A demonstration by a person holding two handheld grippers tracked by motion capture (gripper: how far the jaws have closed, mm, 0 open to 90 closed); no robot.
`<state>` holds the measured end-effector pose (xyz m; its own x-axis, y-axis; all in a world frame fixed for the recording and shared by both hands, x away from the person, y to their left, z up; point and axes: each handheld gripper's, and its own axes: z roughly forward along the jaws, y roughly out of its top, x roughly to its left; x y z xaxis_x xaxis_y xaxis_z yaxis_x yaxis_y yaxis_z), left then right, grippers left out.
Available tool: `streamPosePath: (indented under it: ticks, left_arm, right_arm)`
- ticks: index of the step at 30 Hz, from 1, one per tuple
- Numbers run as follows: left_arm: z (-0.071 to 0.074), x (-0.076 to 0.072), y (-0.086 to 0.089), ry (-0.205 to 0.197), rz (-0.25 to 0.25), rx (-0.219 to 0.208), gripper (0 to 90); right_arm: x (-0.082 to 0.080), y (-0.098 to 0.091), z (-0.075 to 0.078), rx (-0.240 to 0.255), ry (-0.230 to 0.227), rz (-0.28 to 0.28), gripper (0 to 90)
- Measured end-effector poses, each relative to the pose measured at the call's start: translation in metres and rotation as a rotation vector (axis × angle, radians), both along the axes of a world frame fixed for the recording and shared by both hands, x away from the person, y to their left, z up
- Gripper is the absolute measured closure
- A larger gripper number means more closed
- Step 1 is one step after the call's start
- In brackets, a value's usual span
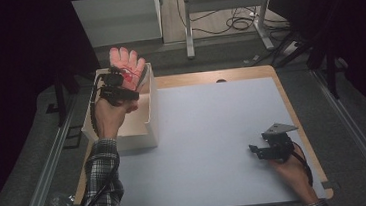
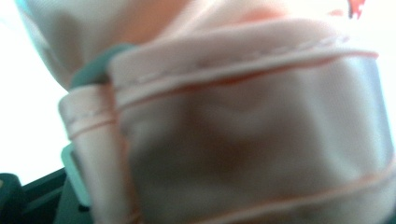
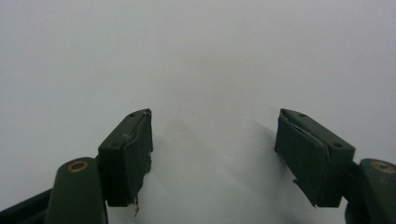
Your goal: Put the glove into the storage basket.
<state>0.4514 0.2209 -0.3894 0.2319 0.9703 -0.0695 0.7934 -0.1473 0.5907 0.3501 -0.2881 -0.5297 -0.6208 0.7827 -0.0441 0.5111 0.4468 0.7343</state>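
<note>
Now my left claw (image 1: 127,77) grips the pink glove (image 1: 126,63) over the white box (image 1: 152,110), drop pending, while my right claw (image 3: 212,154) rests released.

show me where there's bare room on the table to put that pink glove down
The white mat lies bare between the box and the right gripper. It is crowded only over the box, where the left gripper holds the glove.
</note>
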Motion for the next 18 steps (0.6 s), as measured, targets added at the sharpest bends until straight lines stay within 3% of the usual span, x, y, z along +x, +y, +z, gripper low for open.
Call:
streamPosePath:
  ticks: [10, 18]
  left_arm:
    - [-0.033, 0.004, 0.008, 0.020, 0.024, -0.013, 37.8]
    - [-0.059, 0.011, 0.000, 0.037, 0.015, -0.012, 37.4]
  right_arm:
    - [0.000, 0.000, 0.000, 0.000, 0.000, 0.000, 27.9]
    - [0.000, 0.000, 0.000, 0.000, 0.000, 0.000, 27.9]
